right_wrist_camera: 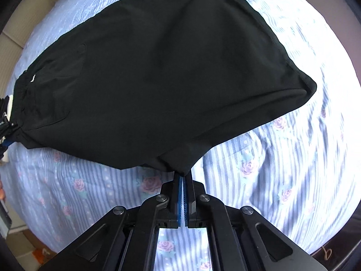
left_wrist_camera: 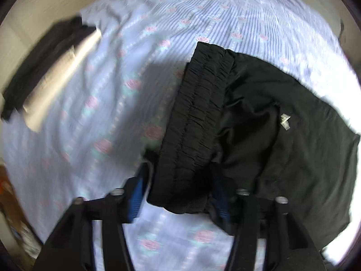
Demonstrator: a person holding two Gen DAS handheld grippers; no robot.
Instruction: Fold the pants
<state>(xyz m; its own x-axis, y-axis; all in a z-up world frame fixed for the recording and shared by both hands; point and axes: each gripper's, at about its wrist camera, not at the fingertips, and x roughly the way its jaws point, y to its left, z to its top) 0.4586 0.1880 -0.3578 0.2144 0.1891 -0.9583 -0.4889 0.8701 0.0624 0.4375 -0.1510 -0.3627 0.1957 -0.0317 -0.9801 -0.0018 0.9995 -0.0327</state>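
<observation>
Smooth black pants with a gathered elastic waistband lay folded on a bed sheet striped blue with pink roses. The right gripper was clamped on their near edge; the left gripper stood open astride the waistband. A small white label was unreadable.

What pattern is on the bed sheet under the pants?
The sheet has pale blue and white stripes with pink roses; the right wrist view shows it best.
</observation>
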